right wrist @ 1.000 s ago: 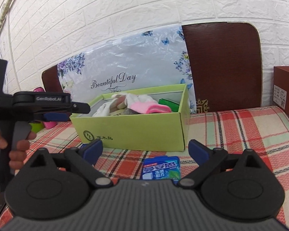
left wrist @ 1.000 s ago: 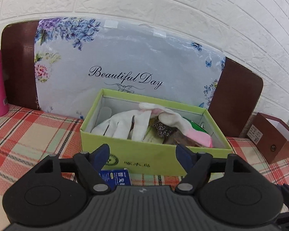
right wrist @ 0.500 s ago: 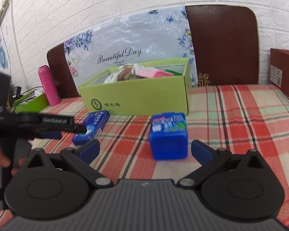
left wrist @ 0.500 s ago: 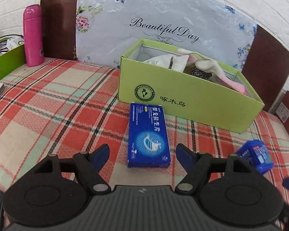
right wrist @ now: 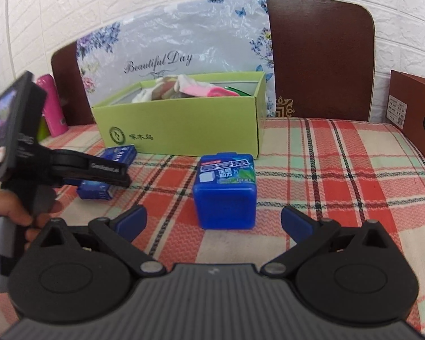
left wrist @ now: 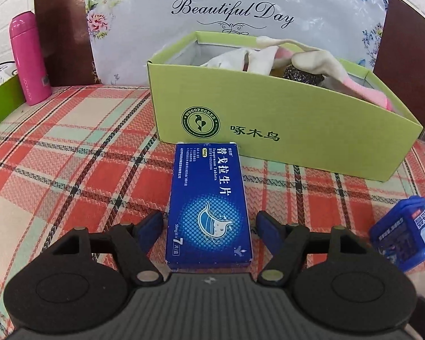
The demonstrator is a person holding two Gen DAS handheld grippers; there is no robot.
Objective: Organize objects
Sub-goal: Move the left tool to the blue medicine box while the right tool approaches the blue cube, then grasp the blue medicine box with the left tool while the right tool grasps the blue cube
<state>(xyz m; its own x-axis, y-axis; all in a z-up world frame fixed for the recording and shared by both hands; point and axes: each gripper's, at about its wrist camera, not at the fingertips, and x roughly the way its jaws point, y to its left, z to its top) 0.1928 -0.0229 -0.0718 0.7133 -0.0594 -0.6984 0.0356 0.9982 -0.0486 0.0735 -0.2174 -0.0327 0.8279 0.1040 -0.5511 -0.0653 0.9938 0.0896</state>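
A flat blue tablet box [left wrist: 209,209] lies on the plaid tablecloth, its far end against the green cardboard box [left wrist: 269,130]. My left gripper [left wrist: 208,223] straddles its near end. The jaws are closing, and a thin gap still shows on each side of the carton. A blue square gum tub [right wrist: 225,195] stands in front of the green box [right wrist: 184,124]. My right gripper [right wrist: 214,219] is wide open, one finger on each side of the tub's near edge and clear of it. The green box holds gloves and other items.
A pink bottle [left wrist: 28,56] and a green tray [left wrist: 0,102] stand at the left. A brown box [right wrist: 410,113] sits at the right edge. A floral board [left wrist: 232,11] leans on dark chair backs behind. A hand [right wrist: 8,212] holds the left gripper.
Both grippers have dropped and tipped down toward the table. The tablet box has come between the left fingers, which have narrowed, and the gum tub between the right fingers.
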